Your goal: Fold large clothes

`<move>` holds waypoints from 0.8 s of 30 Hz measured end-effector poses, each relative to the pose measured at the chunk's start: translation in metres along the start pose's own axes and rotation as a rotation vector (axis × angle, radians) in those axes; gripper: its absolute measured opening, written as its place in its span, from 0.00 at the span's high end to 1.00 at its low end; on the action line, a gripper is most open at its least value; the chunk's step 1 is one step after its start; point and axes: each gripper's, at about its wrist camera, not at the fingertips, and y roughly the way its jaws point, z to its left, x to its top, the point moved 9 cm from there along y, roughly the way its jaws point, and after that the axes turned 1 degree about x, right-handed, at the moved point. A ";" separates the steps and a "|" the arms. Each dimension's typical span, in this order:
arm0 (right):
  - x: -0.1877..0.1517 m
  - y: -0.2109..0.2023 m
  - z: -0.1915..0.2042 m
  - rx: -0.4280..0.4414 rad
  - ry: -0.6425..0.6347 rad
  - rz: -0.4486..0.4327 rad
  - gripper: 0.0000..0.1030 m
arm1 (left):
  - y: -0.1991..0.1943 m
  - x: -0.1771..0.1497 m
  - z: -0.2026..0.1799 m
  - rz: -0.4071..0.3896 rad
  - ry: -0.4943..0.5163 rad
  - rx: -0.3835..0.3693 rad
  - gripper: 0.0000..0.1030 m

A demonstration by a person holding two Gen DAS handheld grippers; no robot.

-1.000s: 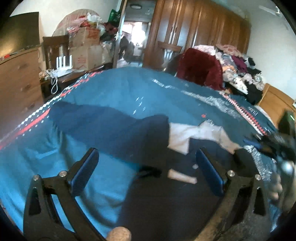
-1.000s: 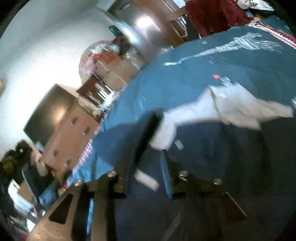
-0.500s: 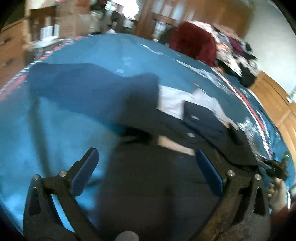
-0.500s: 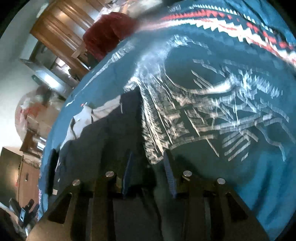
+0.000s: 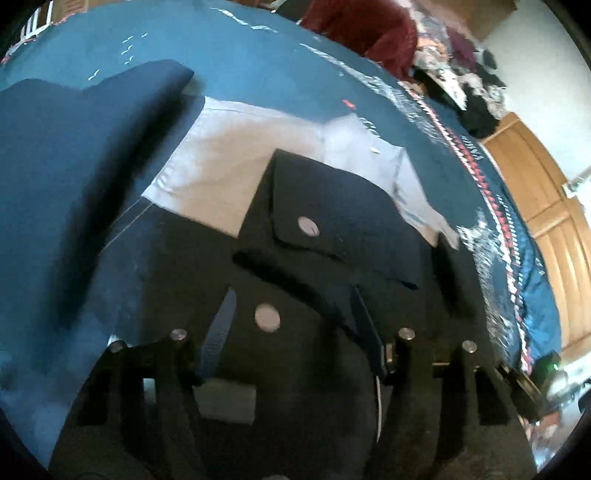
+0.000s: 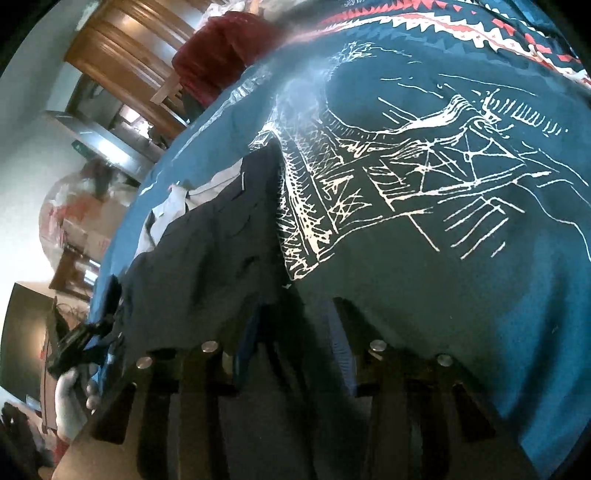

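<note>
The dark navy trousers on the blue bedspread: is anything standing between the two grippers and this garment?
Nothing visible does. The left gripper has its jaws around the waistband of the dark navy trousers, by a silver button. The right gripper is directly at the fabric edge on the blue bedspread.

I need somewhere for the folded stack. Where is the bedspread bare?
Bare bedspread lies beyond the dark trousers, short of the red garment, and on the white print right of them. The clothes pile is crowded.
</note>
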 end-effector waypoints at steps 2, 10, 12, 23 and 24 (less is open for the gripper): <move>-0.001 0.000 0.001 0.002 -0.003 -0.002 0.58 | -0.001 0.007 0.005 -0.012 -0.020 0.020 0.45; -0.003 -0.003 0.007 0.008 -0.014 -0.002 0.55 | -0.017 0.020 0.000 -0.112 0.028 0.054 0.98; -0.002 -0.010 0.008 0.018 -0.026 -0.008 0.54 | -0.059 0.025 0.003 -0.235 0.044 0.061 0.98; 0.001 0.010 0.035 0.035 -0.121 0.060 0.54 | -0.045 0.003 0.069 -0.168 -0.020 0.150 0.95; 0.002 0.013 0.041 0.043 -0.130 0.065 0.50 | -0.047 0.003 0.072 -0.166 -0.023 0.145 0.95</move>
